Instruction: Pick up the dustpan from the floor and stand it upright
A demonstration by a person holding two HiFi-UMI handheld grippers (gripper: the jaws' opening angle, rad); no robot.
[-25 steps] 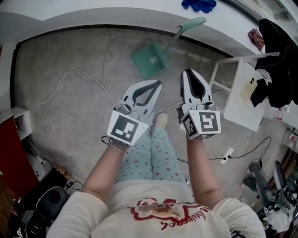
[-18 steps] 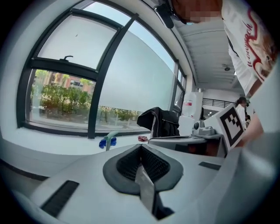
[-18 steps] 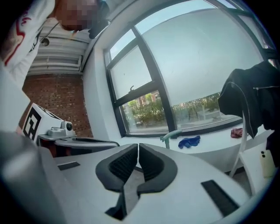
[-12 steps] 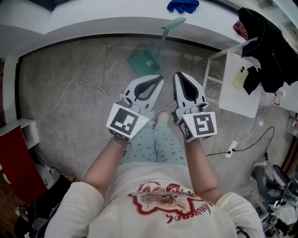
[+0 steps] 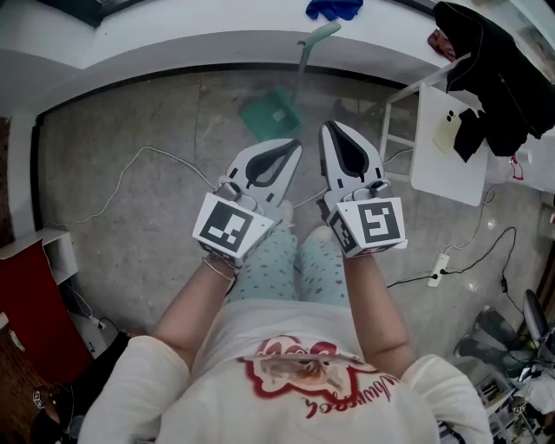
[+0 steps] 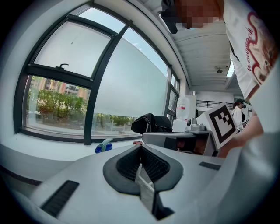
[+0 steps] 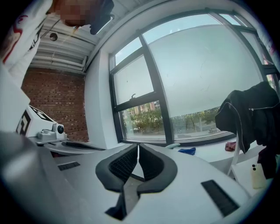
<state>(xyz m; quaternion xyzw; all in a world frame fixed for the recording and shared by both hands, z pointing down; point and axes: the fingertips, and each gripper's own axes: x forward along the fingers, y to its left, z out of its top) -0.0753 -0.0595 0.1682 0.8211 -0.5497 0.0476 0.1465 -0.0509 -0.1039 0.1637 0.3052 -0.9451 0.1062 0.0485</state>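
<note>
A teal dustpan stands tilted on the concrete floor, its pale green handle leaning on the white window ledge. Both grippers are held level over the person's legs, well short of the dustpan. In the head view my left gripper and my right gripper point toward it side by side. In the left gripper view my left gripper is shut with nothing between the pads. My right gripper is likewise shut and empty. The handle's tip peeks over the right jaws.
A blue cloth lies on the ledge. At the right stands a white table draped with a black garment. A white cable curls over the floor at the left, a power strip lies at the right, and a red cabinet stands at the far left.
Both grippers have risen toward the head camera and stay side by side. The dustpan keeps its place against the ledge; it only shifts in the picture as the head turns.
</note>
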